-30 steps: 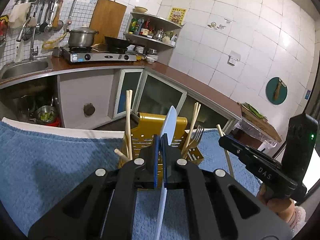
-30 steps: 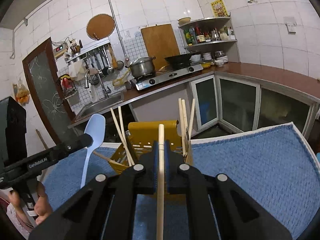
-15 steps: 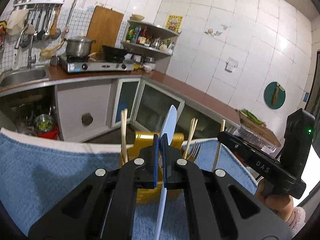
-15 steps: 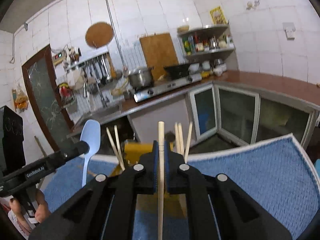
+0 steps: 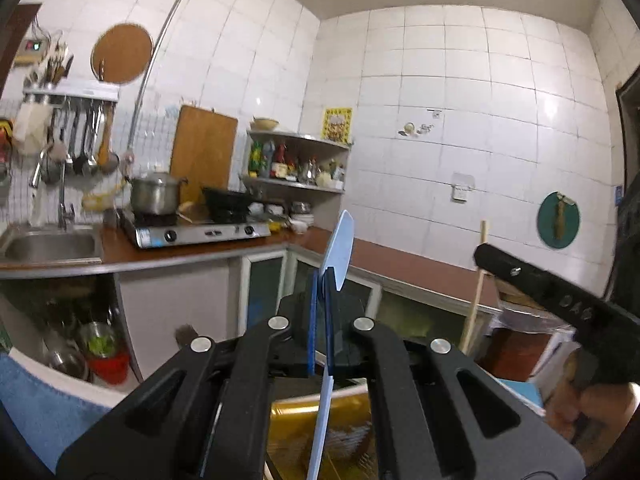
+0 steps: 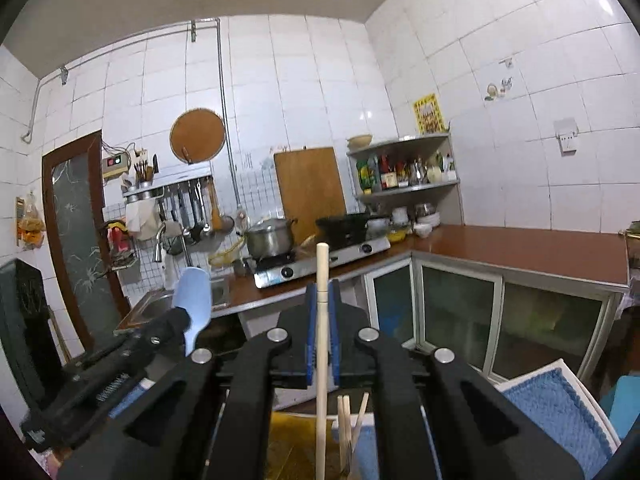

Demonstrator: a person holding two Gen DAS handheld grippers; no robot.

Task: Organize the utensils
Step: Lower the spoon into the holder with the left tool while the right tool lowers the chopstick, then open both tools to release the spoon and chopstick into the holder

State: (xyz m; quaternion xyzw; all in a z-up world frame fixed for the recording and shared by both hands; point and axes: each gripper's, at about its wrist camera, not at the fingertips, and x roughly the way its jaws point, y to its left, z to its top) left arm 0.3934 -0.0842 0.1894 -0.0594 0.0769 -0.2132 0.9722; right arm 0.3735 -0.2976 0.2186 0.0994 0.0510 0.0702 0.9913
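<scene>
My left gripper (image 5: 321, 280) is shut on a light blue spoon (image 5: 338, 256), bowl end up and handle pointing down. My right gripper (image 6: 322, 292) is shut on a pale wooden chopstick (image 6: 321, 320), held upright. Both are raised above the yellow utensil holder (image 5: 296, 432), which shows low between the fingers in both views (image 6: 294, 444). Several chopsticks (image 6: 346, 420) stand in the holder. The right gripper (image 5: 532, 284) with its chopstick (image 5: 476, 288) is at the right of the left wrist view. The left gripper with the spoon (image 6: 194, 300) is at the left of the right wrist view.
A blue towel (image 6: 560, 412) covers the table under the holder. Beyond are the brown counter (image 6: 520, 248), a gas stove with a pot (image 5: 154, 196), a sink (image 5: 48, 244), a corner shelf of bottles (image 5: 296, 168) and glass-front cabinets (image 6: 460, 308).
Both grippers have risen and tilted up while holding their items. The yellow holder has dropped from the middle of both views to the bottom edge.
</scene>
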